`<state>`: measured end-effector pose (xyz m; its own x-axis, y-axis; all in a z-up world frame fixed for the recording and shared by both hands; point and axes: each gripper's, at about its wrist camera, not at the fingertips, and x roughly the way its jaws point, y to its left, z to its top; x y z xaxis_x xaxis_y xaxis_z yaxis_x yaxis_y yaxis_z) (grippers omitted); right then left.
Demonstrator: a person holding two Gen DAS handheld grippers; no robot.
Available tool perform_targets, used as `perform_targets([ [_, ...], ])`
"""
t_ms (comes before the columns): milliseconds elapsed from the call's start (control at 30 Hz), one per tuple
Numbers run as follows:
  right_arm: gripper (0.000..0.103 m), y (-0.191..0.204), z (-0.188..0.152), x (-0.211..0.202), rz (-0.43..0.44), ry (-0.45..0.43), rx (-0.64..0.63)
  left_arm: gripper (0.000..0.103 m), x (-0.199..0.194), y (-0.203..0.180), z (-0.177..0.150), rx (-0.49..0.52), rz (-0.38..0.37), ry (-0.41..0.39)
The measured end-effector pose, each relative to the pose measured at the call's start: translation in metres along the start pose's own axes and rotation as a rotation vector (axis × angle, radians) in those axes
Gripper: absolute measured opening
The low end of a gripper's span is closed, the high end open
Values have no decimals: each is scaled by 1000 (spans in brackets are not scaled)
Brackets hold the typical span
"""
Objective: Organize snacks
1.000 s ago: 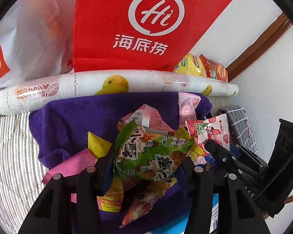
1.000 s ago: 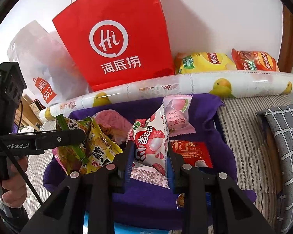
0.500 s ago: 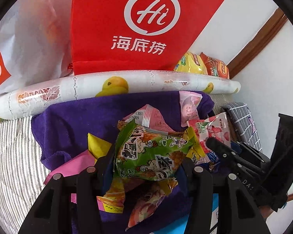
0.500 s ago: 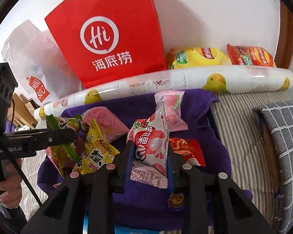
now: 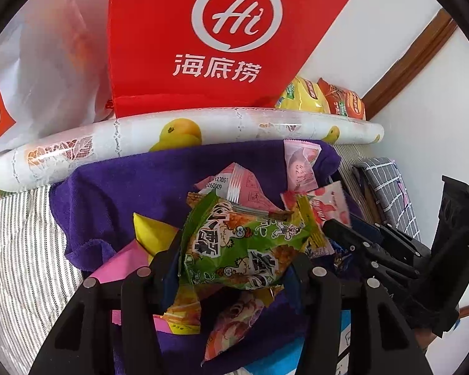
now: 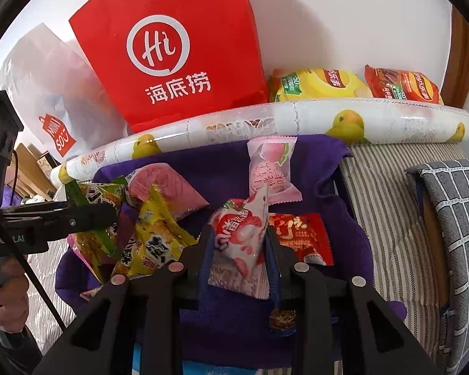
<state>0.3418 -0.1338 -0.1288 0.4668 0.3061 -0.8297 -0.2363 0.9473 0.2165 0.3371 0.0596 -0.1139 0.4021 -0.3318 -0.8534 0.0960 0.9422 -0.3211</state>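
A: What is being gripped by the left gripper (image 5: pixel 234 268)?

B: A green snack packet (image 5: pixel 244 250) is being clamped between its pads, which are pressing into both ends of the crumpled wrapper. The packet is being held above the purple towel (image 5: pixel 115 187), with a pink packet (image 5: pixel 240 187) lying just behind it at twelve o'clock.

A: And the right gripper (image 6: pixel 237 250)?

B: A white-and-red strawberry packet (image 6: pixel 240 243) is being held upright between its fingers. Its jaws have just been opening a little, yet the packet is still being touched on both sides by the pads. A red sachet (image 6: pixel 300 237) is lying on the towel at three o'clock of it, partly hidden by the right finger.

A: What is being seen around them?

B: A peach-print packet (image 6: pixel 272 168) is lying at twelve o'clock, near a rolled duck-patterned sheet (image 6: pixel 297 118). A red paper bag (image 6: pixel 172 50) is being propped against the wall behind the roll, with a yellow chip bag (image 6: pixel 315 84) beside it at two o'clock. A yellow packet (image 6: pixel 156 237) is lying at nine o'clock of the right gripper.
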Motion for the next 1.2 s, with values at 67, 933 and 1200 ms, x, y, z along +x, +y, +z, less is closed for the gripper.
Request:
perform_targets([
  [67,39,0,-1,-3,-3,-1,1,56,-3,-3,0,11,2,1],
  [933,65,12,-39,-131,-61,-146,51,74,-100,-43,-47,40,44,-103],
  [1200,66,21,-69,-176,-89,-154,70,74,-136,-65,-102,40,87,-156],
])
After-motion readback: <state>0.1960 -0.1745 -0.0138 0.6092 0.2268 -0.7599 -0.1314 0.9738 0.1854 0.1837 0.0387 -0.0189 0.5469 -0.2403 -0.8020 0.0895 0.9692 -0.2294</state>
